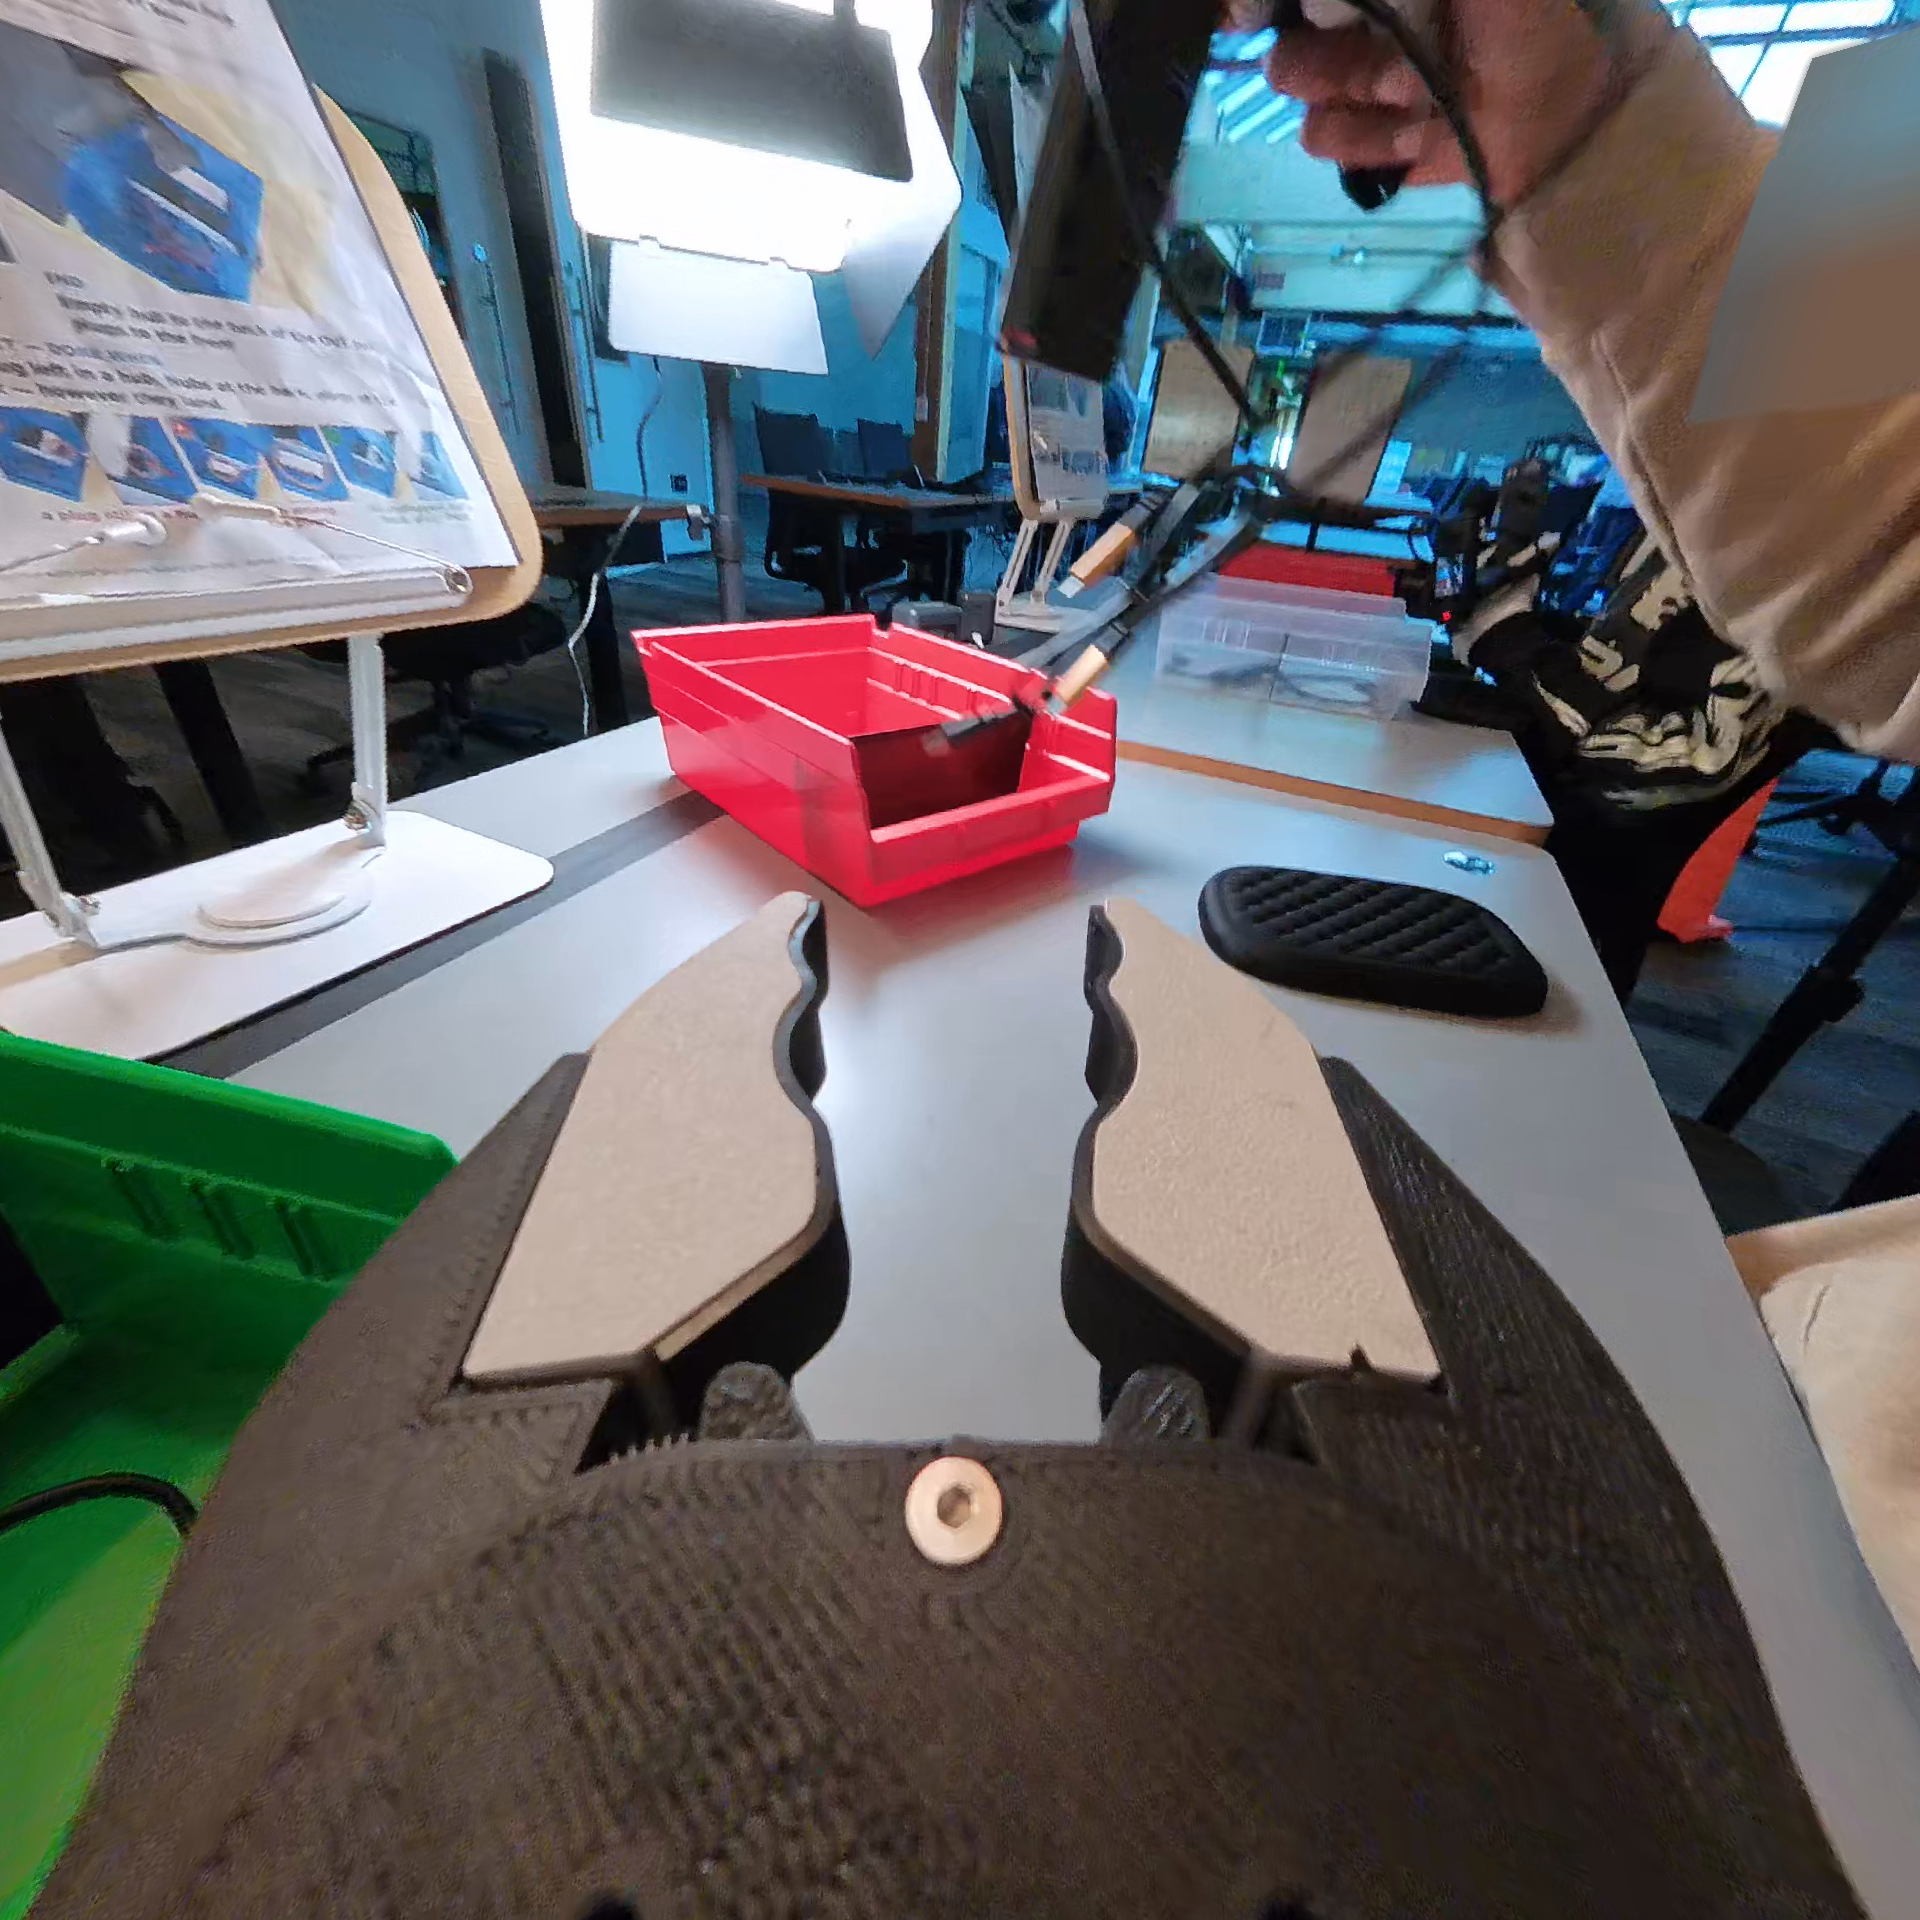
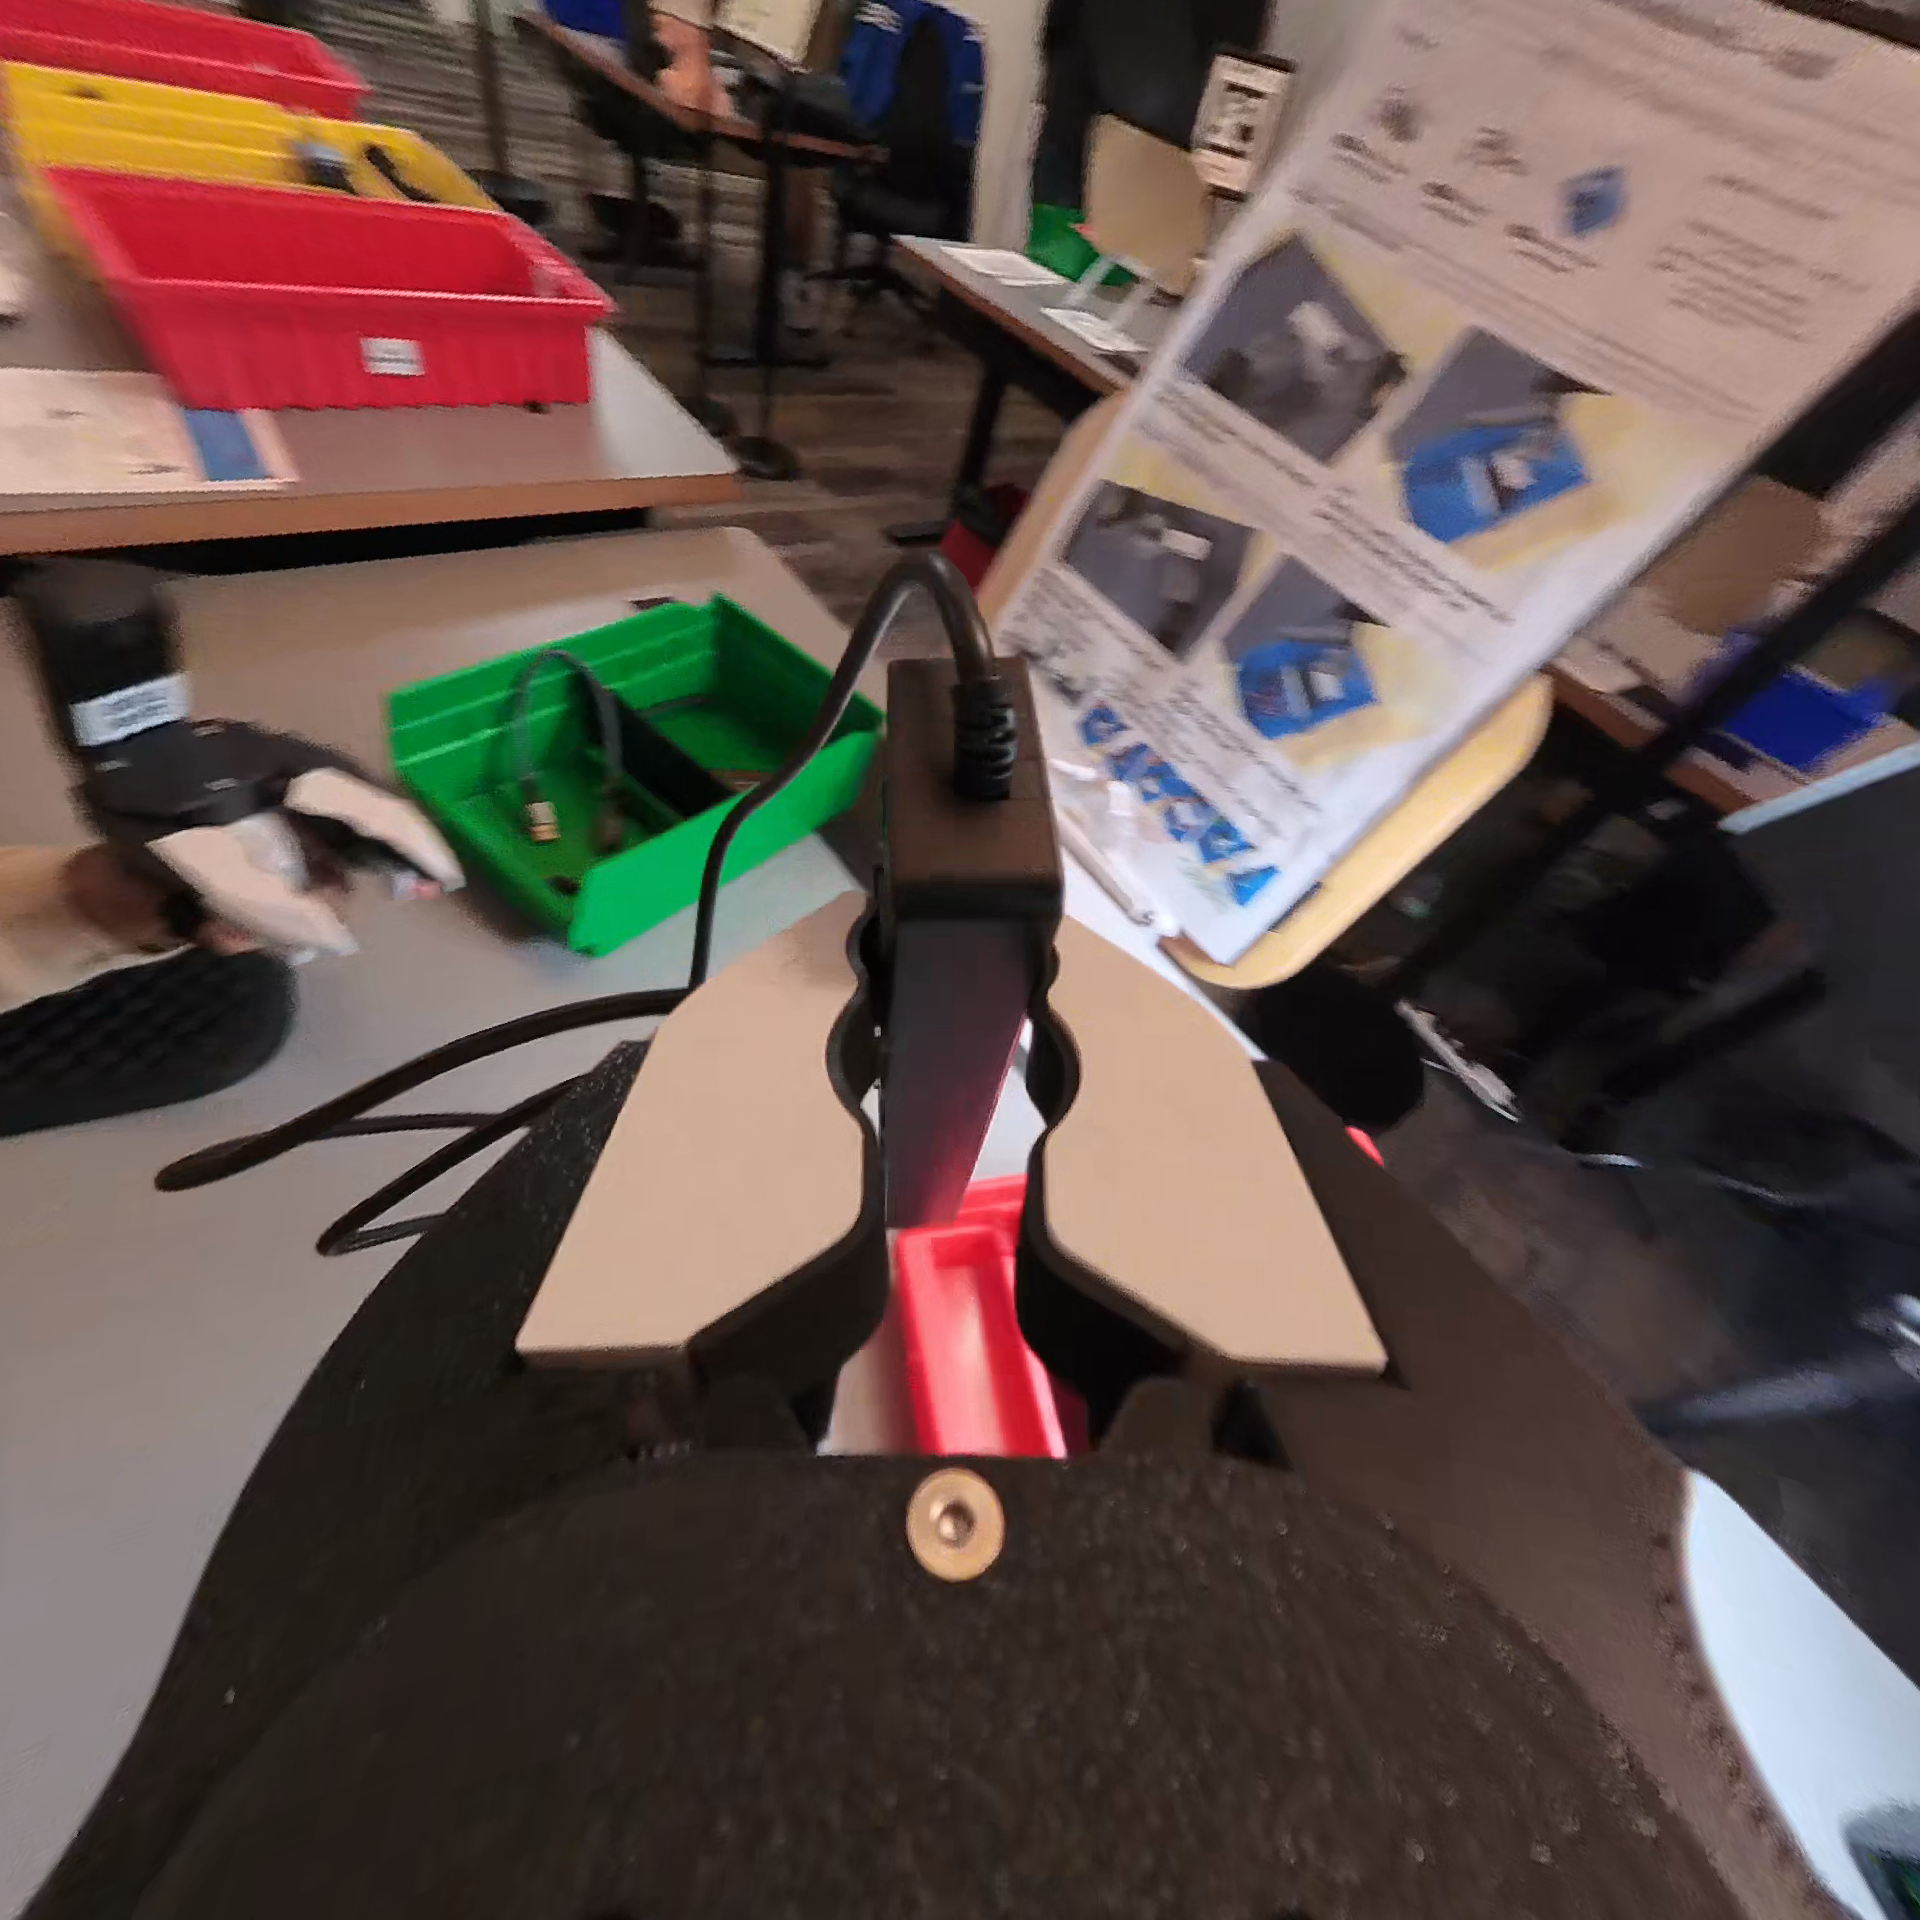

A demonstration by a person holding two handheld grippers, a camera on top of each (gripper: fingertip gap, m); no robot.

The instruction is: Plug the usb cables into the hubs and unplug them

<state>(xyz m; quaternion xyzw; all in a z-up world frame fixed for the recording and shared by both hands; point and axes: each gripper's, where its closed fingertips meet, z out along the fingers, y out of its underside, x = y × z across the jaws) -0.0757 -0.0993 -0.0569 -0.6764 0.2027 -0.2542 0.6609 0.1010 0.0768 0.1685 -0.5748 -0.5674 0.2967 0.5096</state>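
Right gripper (image 2: 956, 935) clamped around black hub (image 2: 961, 831), above red bin (image 2: 961, 1340).

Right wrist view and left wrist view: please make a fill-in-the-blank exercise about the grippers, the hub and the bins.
1. The right gripper is shut on a black ____ with a cable.
2. The left gripper is ____ and holds nothing.
3. Loose USB cables lie in the ____ bin.
4. Ahead of the left gripper stands a ____ bin.

Missing words: hub; open; green; red
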